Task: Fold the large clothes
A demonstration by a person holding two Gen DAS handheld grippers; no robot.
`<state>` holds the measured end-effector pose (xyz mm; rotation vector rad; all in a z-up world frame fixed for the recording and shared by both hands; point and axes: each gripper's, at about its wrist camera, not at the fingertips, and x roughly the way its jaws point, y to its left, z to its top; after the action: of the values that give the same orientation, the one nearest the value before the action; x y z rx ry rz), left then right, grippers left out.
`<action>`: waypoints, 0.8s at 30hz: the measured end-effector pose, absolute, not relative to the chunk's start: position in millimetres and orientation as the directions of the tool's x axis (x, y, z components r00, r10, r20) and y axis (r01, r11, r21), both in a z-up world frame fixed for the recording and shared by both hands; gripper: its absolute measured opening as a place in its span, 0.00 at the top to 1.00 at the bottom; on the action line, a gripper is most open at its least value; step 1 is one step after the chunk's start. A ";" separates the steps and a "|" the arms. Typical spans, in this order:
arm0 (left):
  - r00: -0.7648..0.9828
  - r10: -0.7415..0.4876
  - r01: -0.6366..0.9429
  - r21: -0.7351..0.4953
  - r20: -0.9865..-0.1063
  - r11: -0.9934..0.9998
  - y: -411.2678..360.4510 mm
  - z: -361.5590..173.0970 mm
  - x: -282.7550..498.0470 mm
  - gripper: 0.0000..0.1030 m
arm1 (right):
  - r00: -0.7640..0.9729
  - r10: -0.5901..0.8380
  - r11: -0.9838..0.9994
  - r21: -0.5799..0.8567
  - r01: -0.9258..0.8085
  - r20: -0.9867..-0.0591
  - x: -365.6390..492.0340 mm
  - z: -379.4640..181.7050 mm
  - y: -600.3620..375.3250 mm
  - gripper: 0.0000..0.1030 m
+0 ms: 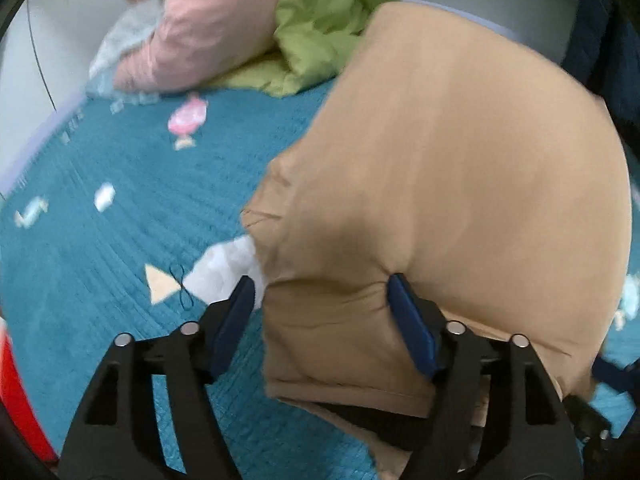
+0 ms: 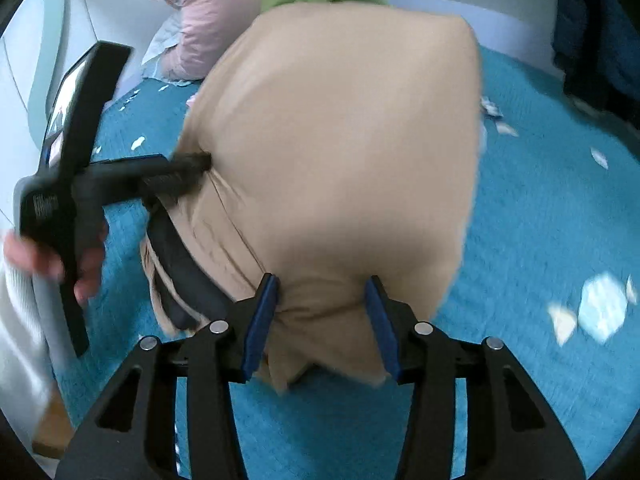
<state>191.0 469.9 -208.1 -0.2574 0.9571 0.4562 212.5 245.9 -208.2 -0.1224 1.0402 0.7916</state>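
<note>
The tan jacket hangs bunched in the air above the teal bedspread, lifted between both tools, with its dark lining showing at the lower edge. To the left of the jacket, in the left wrist view, bare bedspread with printed candy shapes runs back to a pink garment and a green one heaped at the far edge. The left gripper has its blue pads spread around a thick fold of the jacket: one pad presses into the cloth, while the other stands just beside the fabric edge, so whether it truly pinches cannot be told from that view. From the right wrist view its tips appear to bite into the jacket's left side. The right gripper is clamped on a gathered wad of the jacket's lower edge, both pads sunk into the cloth. The likely trouble is slippage: the padded, slick-looking fabric could pull out of the wider left hold as the jacket swings, dropping that side in a crumple. The bunched grips could also carry uneven layers down, leaving a skewed fold. To the right of the jacket, a dark navy garment lies near enough to be dragged along.
</note>
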 end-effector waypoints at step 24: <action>0.488 0.312 -0.470 0.055 -0.815 0.881 424.9 -167.6 198.3 0.87 | 0.210 0.560 0.745 0.376 -0.550 -0.802 256.5 -141.2 254.4 0.84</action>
<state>198.3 424.9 -167.6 -0.1843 0.9488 0.4785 256.5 254.4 -141.2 0.0100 1.1195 0.7715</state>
